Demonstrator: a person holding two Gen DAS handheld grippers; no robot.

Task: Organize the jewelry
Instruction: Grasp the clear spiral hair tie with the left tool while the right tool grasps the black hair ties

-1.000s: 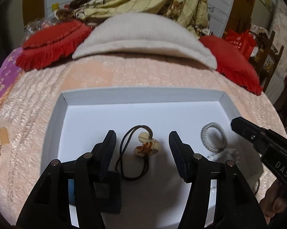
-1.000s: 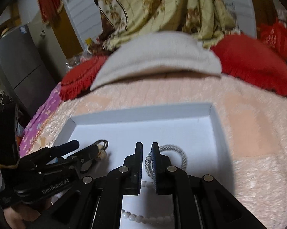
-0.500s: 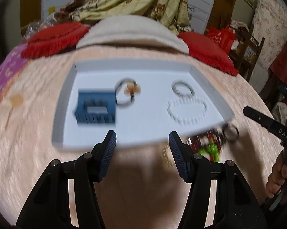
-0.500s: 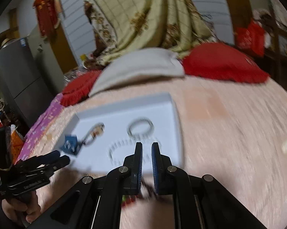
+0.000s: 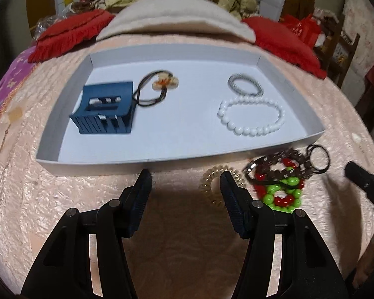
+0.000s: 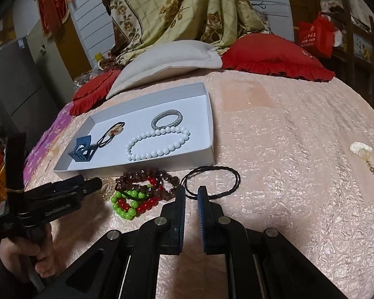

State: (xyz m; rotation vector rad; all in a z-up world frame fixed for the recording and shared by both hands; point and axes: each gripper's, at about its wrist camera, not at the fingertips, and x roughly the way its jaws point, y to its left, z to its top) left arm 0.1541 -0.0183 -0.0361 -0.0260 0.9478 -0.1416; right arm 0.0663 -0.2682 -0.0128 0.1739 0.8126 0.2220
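Observation:
A white tray [image 5: 62,114] [image 6: 210,124] lies on the pink bedspread. In it are a blue hair claw [image 5: 104,108] [image 6: 82,150], a cord pendant [image 5: 165,82] [image 6: 113,130], a silver bracelet [image 5: 245,84] [image 6: 168,119] and a white bead bracelet [image 5: 253,118] [image 6: 159,143]. In front of the tray lie a red-green bead bracelet [image 5: 280,190] [image 6: 132,204], brown beads [image 6: 142,177], a coil hair tie [image 5: 213,184] and a black cord loop [image 6: 212,180]. My left gripper [image 5: 185,184] [image 6: 97,182] is open and empty before the tray. My right gripper [image 6: 191,194] is nearly shut, empty, at the black loop.
Red cushions [image 6: 276,57] and a beige pillow [image 6: 167,59] lie behind the tray. A white hairpin [image 6: 363,150] lies far right on the bedspread. A patterned blanket [image 6: 182,7] hangs at the back.
Both grippers have pulled back from inside the tray to the bedspread in front of it. The loose jewelry pile has come into view. The left gripper stays open, the right stays nearly shut.

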